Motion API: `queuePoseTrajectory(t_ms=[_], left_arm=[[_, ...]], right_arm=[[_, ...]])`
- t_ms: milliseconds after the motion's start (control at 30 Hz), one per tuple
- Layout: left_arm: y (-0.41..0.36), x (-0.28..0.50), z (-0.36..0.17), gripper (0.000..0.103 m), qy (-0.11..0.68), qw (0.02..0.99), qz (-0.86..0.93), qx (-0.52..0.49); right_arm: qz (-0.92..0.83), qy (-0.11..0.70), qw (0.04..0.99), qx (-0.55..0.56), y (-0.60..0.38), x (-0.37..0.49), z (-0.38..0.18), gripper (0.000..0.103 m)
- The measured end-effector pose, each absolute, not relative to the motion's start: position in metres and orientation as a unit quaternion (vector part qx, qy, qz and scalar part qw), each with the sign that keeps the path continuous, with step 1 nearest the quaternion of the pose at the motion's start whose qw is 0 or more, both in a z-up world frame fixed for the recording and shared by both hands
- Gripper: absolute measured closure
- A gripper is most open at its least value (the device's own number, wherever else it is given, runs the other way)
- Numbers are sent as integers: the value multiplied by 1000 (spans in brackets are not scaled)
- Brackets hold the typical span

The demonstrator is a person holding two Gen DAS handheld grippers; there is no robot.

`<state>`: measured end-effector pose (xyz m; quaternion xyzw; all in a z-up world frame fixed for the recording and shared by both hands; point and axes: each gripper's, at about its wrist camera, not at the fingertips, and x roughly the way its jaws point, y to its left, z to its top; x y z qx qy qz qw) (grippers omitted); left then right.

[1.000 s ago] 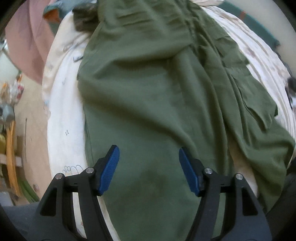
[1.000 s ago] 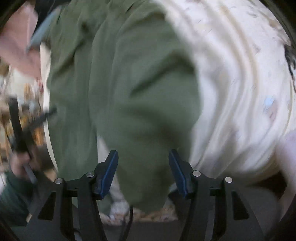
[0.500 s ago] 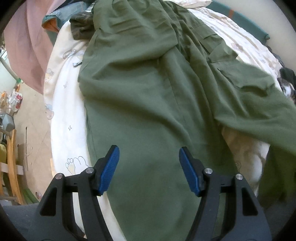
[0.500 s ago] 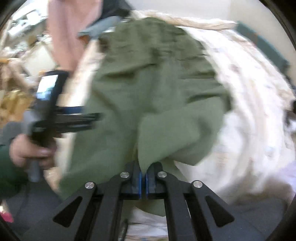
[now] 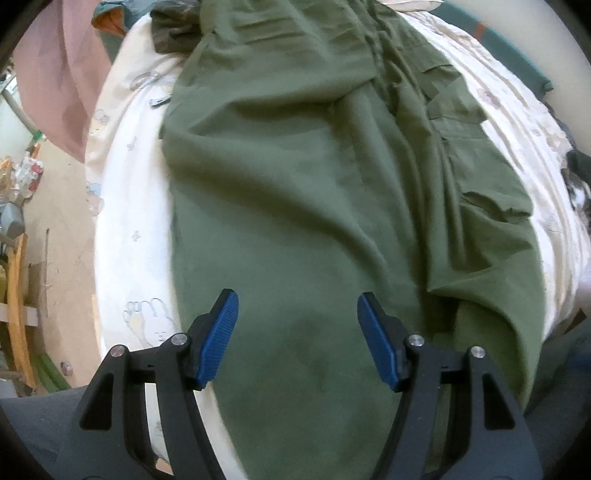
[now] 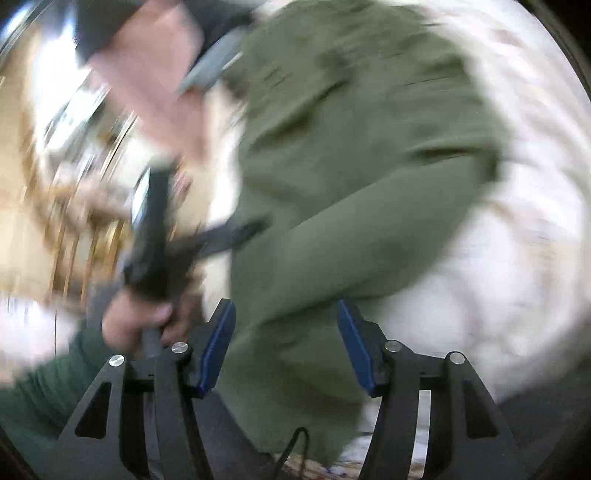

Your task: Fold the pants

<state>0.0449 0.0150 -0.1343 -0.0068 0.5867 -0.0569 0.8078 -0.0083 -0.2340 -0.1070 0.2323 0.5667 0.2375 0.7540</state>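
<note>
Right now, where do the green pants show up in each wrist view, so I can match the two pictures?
Left wrist: the green pants fill the middle, running from the top edge down between the open left gripper.
Right wrist: blurred, they run from upper centre down between the opening right gripper; nothing is pinched.
Shared landmark: the white bedsheet beneath them.

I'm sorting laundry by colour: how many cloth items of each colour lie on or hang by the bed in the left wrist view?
Olive green pants: 1
Dark camouflage garment, near the pants' far end: 1
Pink cloth, hanging at left: 1
White printed bed sheet: 1
Total: 4
</note>
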Motion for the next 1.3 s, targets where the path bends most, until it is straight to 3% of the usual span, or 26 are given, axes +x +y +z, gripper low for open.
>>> queuePoseTrajectory(t_ms=[200,367,600,767,833,867,900,1100,1300], left_arm=[[-12,24,-116,39,616,769,-160,-64],[-52,-8,-105,31,622,753,-208,-47],[-104,-13,-79,31,567,801,-177,78],[-138,12,-101,31,599,762,-192,157],[-147,20,-122,53,610,746,-188,189],[-149,25,-128,79,616,741,-187,191],[-150,31,-132,94,622,736,-189,189],[-139,57,-93,98,613,743,-247,102],[-86,150,-68,95,603,770,-199,-63]], right_arm=[[138,564,754,306,-298,-12,-127,43],[138,569,741,329,-301,-23,-147,43],[139,533,758,349,-320,-18,-131,43],[119,510,763,379,-334,-18,-134,43],[114,509,756,395,-339,-16,-138,43],[114,509,754,400,-340,-16,-139,43],[113,506,754,403,-342,-17,-139,43],[111,500,757,406,-344,-17,-137,43],[117,507,756,397,-332,-10,-139,43]])
